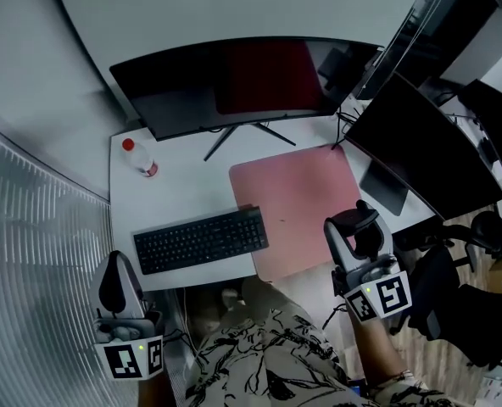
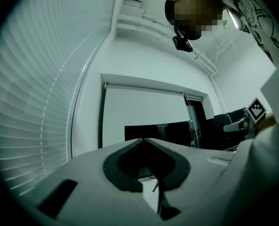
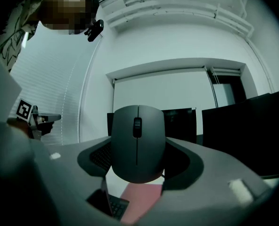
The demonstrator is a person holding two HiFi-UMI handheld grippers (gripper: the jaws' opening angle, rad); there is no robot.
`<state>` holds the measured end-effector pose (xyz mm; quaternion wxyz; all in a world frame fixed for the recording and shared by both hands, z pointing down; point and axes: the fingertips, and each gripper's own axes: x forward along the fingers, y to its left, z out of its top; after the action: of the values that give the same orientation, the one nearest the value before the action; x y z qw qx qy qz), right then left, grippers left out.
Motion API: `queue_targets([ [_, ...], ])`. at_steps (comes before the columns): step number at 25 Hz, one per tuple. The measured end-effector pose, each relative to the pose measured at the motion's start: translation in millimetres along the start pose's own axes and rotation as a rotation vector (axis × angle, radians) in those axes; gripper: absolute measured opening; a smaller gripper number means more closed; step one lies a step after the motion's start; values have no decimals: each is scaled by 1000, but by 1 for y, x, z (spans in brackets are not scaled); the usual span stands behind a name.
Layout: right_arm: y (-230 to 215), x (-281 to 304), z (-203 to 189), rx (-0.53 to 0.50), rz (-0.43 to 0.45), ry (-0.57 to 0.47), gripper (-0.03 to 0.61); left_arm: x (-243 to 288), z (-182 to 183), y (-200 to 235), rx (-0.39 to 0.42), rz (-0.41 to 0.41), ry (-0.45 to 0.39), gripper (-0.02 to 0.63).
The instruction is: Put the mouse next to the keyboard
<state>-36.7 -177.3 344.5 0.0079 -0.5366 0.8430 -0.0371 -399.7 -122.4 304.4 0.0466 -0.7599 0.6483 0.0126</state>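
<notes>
A dark grey mouse point(image 3: 137, 142) sits clamped between the jaws of my right gripper point(image 3: 138, 126), scroll wheel facing the camera. In the head view this gripper point(image 1: 358, 229) holds the mouse point(image 1: 369, 238) in the air by the desk's front right corner, just right of the pink mouse pad point(image 1: 302, 202). The black keyboard point(image 1: 202, 240) lies at the desk's front edge, left of the pad. My left gripper point(image 1: 118, 263) hangs below the desk's front left corner, off the desk; its jaws point(image 2: 142, 140) meet at the tips with nothing between them.
A wide curved monitor point(image 1: 242, 83) stands at the back of the white desk point(image 1: 183, 193). A second dark screen point(image 1: 421, 147) is at the right. A red-capped bottle point(image 1: 139, 158) stands at the back left. A black office chair point(image 1: 454, 303) is at the right, window blinds point(image 1: 30, 253) at the left.
</notes>
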Motion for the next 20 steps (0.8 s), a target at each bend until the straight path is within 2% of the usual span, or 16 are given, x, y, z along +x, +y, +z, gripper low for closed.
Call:
queue_targets([
  [7,-22,40,-46,0,6,92,304,27,-5,-13,1,-8,24,-3],
  [20,-36,76,-167,32,25,340,304,64,-40,-33,-13,-37,107,-3],
])
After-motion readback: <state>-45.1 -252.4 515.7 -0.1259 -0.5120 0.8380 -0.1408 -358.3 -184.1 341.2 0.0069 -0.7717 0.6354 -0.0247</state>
